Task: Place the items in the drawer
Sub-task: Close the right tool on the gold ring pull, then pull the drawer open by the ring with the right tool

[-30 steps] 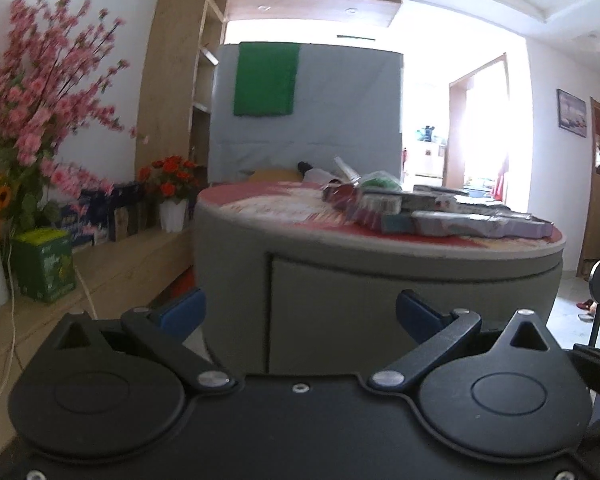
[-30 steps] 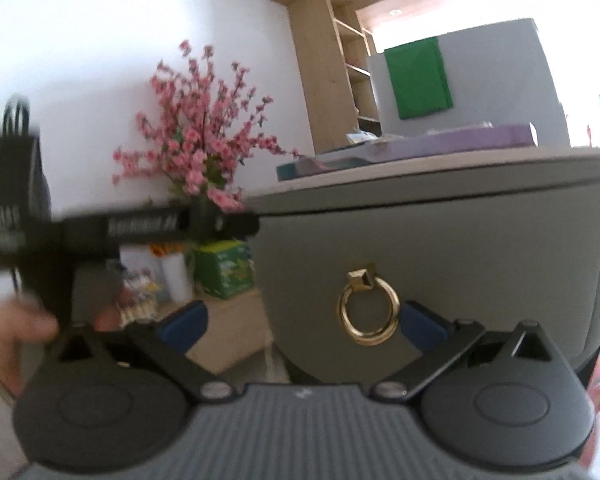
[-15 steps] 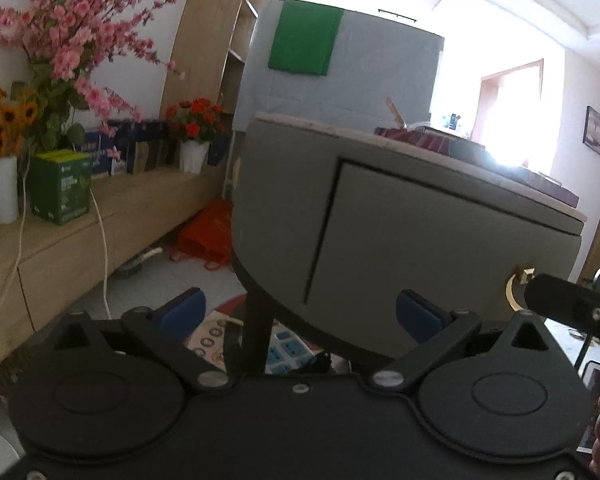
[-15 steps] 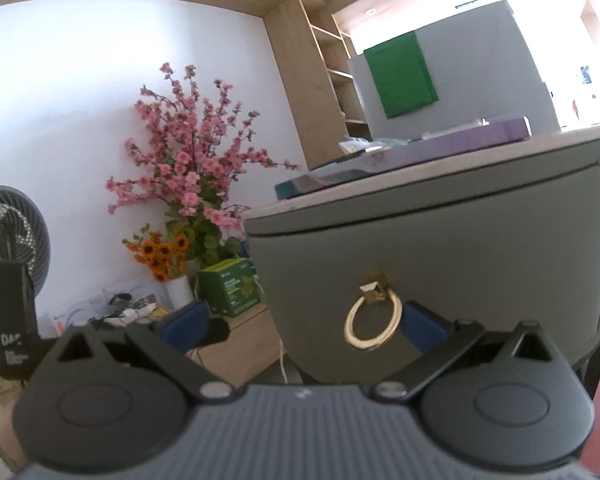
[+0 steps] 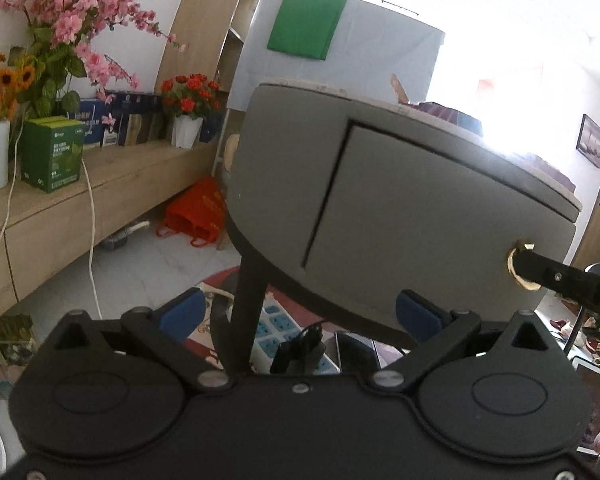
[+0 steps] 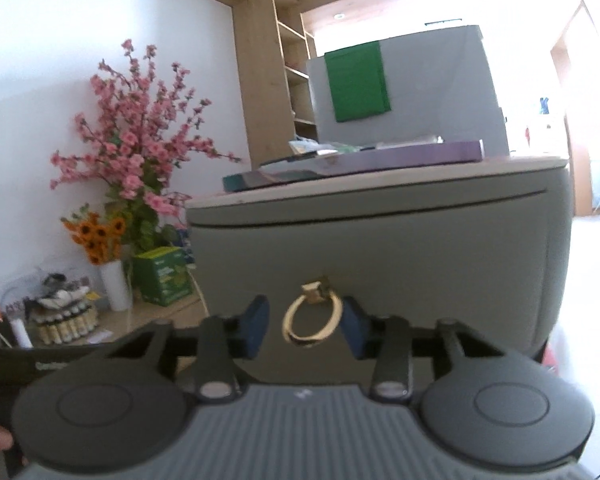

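While right gripper narrows around gold ring pull on closed drawer, left gripper wide, empty

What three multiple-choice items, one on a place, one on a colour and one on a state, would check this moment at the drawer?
1. Where is the ring pull relative to the right gripper?
A. Between its jaws
B. Above the tabletop
C. Behind the flowers

2. What colour is the ring pull?
A. Black
B. Gold
C. Red

3. What state is the drawer in?
A. Pulled fully out
B. Removed
C. Closed

Answers:
1. A: in the right wrist view the blue pads flank the ring on either side.
2. B: it shines gold against the grey drawer front.
3. C: only a thin seam runs around its front, flush with the table body.
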The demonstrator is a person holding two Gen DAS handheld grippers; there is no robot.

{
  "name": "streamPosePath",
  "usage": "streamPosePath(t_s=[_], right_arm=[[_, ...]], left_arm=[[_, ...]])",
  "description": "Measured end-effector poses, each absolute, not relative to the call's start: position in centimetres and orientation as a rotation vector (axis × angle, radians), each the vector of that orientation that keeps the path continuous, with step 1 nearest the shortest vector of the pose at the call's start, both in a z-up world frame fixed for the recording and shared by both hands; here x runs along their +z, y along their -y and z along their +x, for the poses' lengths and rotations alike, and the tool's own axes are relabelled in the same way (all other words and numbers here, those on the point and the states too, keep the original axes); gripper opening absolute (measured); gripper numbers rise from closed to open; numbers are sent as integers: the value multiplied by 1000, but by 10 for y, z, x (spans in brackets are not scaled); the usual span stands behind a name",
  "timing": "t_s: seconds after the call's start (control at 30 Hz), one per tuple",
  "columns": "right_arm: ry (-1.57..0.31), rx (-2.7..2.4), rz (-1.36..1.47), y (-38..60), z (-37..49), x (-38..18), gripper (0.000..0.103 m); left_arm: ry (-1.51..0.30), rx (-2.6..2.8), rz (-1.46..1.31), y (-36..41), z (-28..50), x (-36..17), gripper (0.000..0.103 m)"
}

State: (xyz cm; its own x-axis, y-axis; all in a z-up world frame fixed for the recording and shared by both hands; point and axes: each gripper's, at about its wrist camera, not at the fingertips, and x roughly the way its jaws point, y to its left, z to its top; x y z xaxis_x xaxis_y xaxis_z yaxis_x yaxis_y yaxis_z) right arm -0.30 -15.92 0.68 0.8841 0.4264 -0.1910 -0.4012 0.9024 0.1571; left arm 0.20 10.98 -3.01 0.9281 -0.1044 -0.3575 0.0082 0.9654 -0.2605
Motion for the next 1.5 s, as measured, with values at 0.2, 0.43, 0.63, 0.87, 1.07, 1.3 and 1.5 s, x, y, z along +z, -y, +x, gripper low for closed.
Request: streamPosePath(t_s=[0.2, 0.43, 0.63, 0.87, 1.07, 1.3, 1.5], right_arm=[[-209, 380, -4, 149, -10, 6, 25], [-200, 320, -157, 131, -16, 6, 24], [-157, 197, -427, 94, -24, 0, 19], [-140, 125, -684, 68, -29, -9, 20], [-153, 74, -610, 63, -29, -9, 19], [-239, 102, -379, 82, -18, 7, 19], [-472, 275, -93, 127, 14, 39, 18]], left_arm=[[-397, -75, -266, -106, 3, -37, 103], [-392, -88, -278, -106, 3, -41, 103], [-400, -89, -306, -112, 5, -45, 103], [-392, -94, -347, -123, 4, -47, 103], [-386, -89, -361, -131, 4, -48, 103], [-385, -89, -368, -135, 3, -47, 103], [-367, -101, -360, -133, -1, -43, 103]])
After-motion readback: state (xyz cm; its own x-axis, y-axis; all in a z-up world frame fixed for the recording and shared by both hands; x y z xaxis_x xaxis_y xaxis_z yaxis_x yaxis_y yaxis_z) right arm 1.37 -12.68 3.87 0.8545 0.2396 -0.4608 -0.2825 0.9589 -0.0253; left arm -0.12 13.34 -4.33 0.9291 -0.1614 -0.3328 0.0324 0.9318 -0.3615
